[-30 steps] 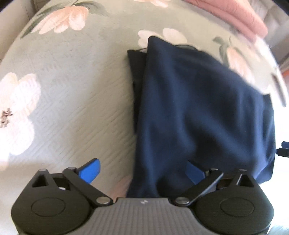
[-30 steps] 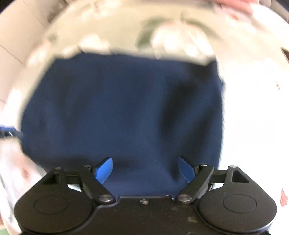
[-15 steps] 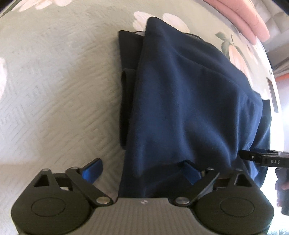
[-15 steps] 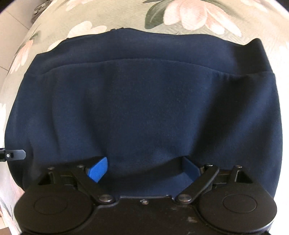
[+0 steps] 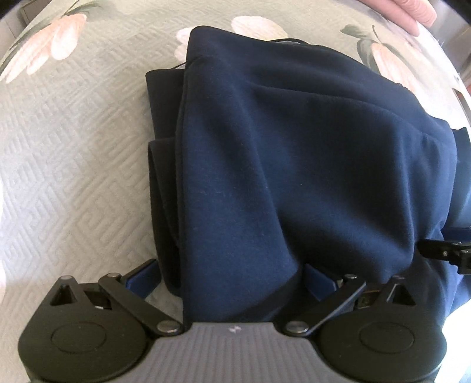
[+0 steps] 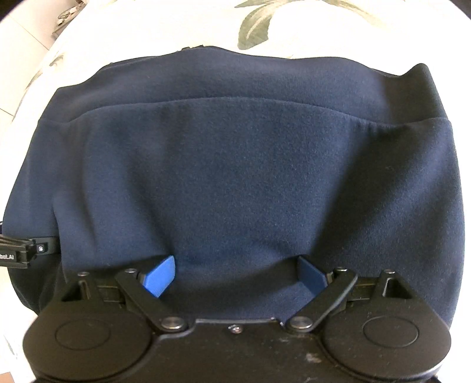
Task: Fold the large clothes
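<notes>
A folded navy garment (image 5: 294, 153) lies in layers on the floral quilted bedspread (image 5: 73, 141). It also fills the right wrist view (image 6: 241, 165). My left gripper (image 5: 229, 282) is open, its blue pads (image 5: 144, 280) wide apart, with the garment's near left edge lying between them. My right gripper (image 6: 235, 277) is open too, blue pads (image 6: 160, 275) wide apart, the garment's near edge draped between them. The right gripper's tip shows at the right edge of the left wrist view (image 5: 441, 253). The left gripper's tip shows at the left edge of the right wrist view (image 6: 26, 250).
A pink folded cloth (image 5: 409, 11) lies at the far right edge of the bed. The bedspread extends to the left of the garment. A pale floor (image 6: 17, 88) shows beyond the bed's left edge in the right wrist view.
Both grippers have come down lower and closer onto the garment's near edge. The garment now lies settled on the bed. Both stay open throughout.
</notes>
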`<action>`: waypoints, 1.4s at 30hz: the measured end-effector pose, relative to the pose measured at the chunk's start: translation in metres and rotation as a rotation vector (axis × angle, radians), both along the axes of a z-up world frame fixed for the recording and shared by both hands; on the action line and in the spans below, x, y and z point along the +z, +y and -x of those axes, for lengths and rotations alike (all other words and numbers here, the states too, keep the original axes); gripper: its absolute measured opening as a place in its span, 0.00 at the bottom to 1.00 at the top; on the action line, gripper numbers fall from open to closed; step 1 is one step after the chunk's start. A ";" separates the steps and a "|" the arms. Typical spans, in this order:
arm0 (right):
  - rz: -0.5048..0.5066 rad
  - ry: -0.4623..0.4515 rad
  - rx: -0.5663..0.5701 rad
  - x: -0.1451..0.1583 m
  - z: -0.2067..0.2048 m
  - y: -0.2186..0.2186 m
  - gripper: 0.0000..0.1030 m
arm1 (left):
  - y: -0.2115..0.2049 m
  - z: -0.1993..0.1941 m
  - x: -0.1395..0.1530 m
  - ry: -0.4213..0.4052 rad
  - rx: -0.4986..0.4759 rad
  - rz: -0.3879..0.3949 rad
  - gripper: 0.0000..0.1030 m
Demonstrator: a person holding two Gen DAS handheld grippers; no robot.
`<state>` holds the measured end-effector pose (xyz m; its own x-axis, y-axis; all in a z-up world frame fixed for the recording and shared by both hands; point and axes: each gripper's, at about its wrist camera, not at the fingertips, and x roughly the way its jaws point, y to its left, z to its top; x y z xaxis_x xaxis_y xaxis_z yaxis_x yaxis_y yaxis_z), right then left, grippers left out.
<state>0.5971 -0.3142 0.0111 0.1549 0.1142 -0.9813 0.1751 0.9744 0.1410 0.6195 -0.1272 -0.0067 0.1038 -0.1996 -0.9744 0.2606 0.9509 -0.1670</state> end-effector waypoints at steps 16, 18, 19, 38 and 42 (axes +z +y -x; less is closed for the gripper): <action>0.005 -0.093 -0.010 0.016 0.021 0.003 1.00 | -0.017 0.034 0.088 -0.181 -0.025 0.088 0.22; 0.001 -0.097 -0.008 0.017 0.023 0.002 1.00 | -0.018 0.035 0.109 -0.195 0.011 0.153 0.21; -0.003 -0.100 -0.008 0.017 0.025 0.002 1.00 | -0.021 0.037 0.121 -0.209 0.019 0.184 0.21; -0.419 -0.232 -0.475 0.051 0.123 -0.166 0.98 | -0.212 0.105 0.200 -0.292 -0.088 0.225 0.18; -0.475 -0.282 -0.627 0.070 0.169 -0.234 0.99 | -0.263 0.112 0.177 -0.279 -0.063 0.209 0.18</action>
